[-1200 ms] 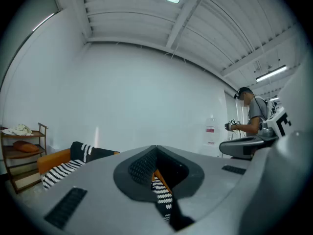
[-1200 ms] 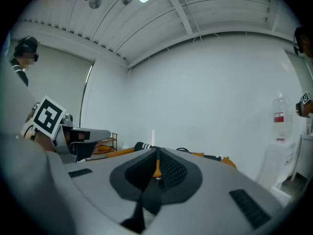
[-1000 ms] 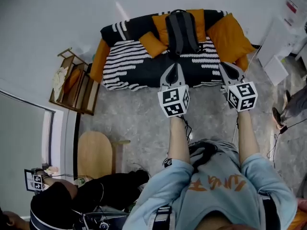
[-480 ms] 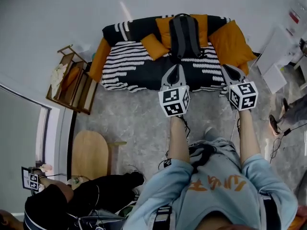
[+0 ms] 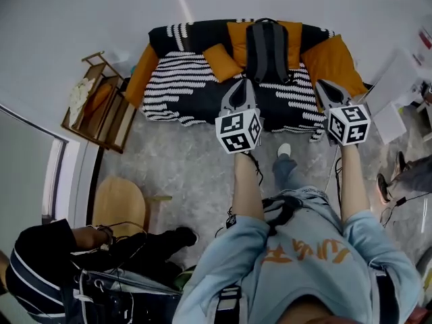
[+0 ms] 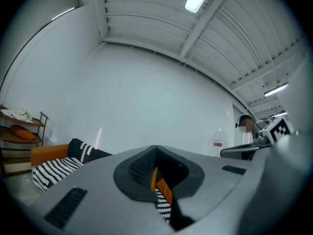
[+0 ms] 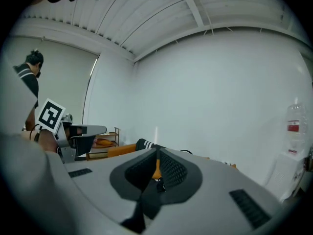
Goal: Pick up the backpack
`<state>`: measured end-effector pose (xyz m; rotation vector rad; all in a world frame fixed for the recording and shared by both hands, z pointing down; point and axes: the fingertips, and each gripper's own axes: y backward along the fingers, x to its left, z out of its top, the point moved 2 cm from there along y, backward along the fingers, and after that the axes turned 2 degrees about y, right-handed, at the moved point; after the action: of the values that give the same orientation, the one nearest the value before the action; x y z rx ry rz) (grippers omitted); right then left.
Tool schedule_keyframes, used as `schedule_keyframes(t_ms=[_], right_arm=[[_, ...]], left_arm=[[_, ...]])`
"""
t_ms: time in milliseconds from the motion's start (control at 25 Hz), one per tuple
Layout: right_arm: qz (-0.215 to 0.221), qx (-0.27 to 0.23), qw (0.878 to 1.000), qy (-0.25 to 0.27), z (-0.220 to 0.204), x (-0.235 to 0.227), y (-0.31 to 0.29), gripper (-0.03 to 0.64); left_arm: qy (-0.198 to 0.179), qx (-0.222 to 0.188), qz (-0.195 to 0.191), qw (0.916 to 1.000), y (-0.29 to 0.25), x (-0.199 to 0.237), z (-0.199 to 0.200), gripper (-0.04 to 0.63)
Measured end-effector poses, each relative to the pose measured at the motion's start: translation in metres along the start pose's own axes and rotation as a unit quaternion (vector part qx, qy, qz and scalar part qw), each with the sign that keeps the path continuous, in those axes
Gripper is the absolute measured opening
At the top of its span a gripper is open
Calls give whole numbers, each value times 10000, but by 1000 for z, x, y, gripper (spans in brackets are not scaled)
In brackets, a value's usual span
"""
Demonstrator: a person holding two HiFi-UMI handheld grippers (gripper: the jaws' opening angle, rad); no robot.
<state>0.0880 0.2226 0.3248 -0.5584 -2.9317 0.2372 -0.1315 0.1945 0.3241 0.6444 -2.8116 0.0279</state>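
Advanced toward black-and-white striped sofa (image 5: 182, 90); left tool (image 5: 243, 82), right tool (image 5: 323, 84) shut, empty, near front edge; dark grey backpack (image 5: 268, 49) beyond.

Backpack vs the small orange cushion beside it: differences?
Colour: the backpack is dark grey, the small orange cushion plain orange. Size: the backpack is longer than the cushion. Pose: the backpack stands straight; the cushion sits skewed. Both rest on the striped sofa.

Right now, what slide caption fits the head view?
Person holds the shut left gripper and right gripper toward the backpack propped on the striped sofa, neither touching it.
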Motion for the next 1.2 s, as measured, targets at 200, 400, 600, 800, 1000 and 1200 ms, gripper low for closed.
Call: schedule_keyframes(t_ms=[200, 400, 600, 800, 1000, 1200], right_arm=[[145, -58, 9998, -149, -3, -25, -52, 34], [190, 91, 9992, -345, -18, -71, -123, 34], [436, 404, 9972, -447, -55, -119, -194, 34], [443, 561, 9928, -964, -70, -180, -272, 34], [590, 278, 9880, -1400, -55, -218, -337, 34], [787, 125, 9837, -1612, -55, -220, -363, 34]], left_arm=[[-63, 214, -15, 9997, -49, 14, -12, 23], [86, 436, 82, 9990, -121, 38, -36, 22], [460, 618, 422, 9961, -188, 65, -78, 23], [647, 1106, 517, 9904, -264, 84, -106, 23], [314, 1166, 662, 9905, -316, 94, -91, 23], [204, 1208, 679, 9901, -339, 105, -87, 23]])
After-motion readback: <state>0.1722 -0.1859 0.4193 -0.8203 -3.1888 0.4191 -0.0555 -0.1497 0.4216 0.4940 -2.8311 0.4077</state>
